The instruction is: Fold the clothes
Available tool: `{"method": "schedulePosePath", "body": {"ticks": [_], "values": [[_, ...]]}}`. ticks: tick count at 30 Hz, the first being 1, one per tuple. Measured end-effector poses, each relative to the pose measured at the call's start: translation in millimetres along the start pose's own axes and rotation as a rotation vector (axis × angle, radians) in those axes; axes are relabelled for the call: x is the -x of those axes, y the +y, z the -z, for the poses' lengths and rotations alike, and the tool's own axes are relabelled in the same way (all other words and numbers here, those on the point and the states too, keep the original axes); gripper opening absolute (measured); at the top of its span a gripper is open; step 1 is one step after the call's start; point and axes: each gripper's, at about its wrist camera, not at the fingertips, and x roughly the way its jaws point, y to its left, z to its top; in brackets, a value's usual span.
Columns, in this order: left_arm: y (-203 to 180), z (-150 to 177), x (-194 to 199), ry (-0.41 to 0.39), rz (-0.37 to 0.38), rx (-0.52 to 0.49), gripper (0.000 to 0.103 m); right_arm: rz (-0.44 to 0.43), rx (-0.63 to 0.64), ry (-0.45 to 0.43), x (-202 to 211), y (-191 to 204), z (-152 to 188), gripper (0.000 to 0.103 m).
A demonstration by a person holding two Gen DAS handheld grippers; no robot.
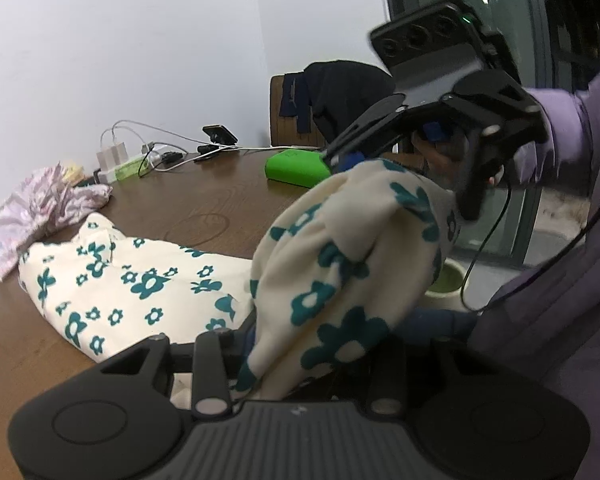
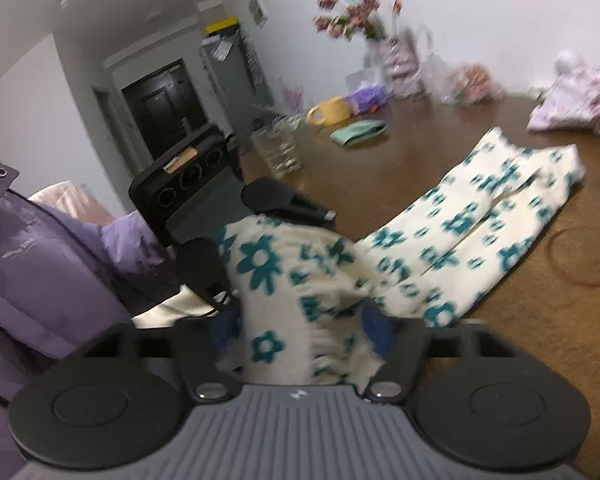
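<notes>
The right gripper (image 2: 300, 324) has its blue pads spread wide, with a bunched end of the cream floral garment (image 2: 480, 220) lying loose between them. Only the left wrist view shows the left gripper (image 1: 260, 364) with cloth rising from it; its pads are hidden, so I cannot tell whether it grips. The rest of the garment lies flat on the brown table (image 1: 204, 192). The left view alone shows a green case (image 1: 296, 168); the right view alone shows a yellow mug (image 2: 332, 110).

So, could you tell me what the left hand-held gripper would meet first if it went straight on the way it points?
Most likely the flowered garment bunched right in front of the left hand-held gripper; beyond that, probably the right hand-held gripper, though depth is unclear.
</notes>
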Motion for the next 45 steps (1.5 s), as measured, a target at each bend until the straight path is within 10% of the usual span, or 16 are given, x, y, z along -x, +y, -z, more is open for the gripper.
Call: {"method": "schedulePosePath", "body": {"ticks": [12, 17, 24, 32, 38, 41, 45], "values": [[11.8, -4.1, -0.1, -0.007, 0.045, 0.126, 0.037, 0.187, 0.359, 0.024, -14.9, 20.2, 29.3, 0.097], [12.3, -2.9, -1.4, -0.012, 0.051, 0.129, 0.037, 0.219, 0.442, 0.040, -22.4, 15.4, 31.1, 0.085], [13.7, -1.1, -1.5, -0.025, 0.053, 0.144, 0.037, 0.072, 0.303, 0.102, -25.2, -14.1, 4.9, 0.073], [14.3, -1.9, -1.4, -0.027, 0.058, 0.153, 0.036, -0.126, 0.017, 0.104, -26.7, -47.6, -2.6, 0.032], [11.4, -3.1, 1.3, -0.023, 0.077, 0.127, 0.033, -0.136, 0.003, 0.129, -25.2, -47.8, -11.2, 0.033], [14.3, -1.0, 2.8, -0.029, 0.099, 0.138, 0.032, -0.079, 0.027, 0.121, -25.5, -51.2, -16.0, 0.064], [25.9, 4.1, 3.9, -0.050, 0.140, 0.204, 0.031, -0.025, 0.076, 0.055, -25.2, -53.5, -19.8, 0.072]]}}
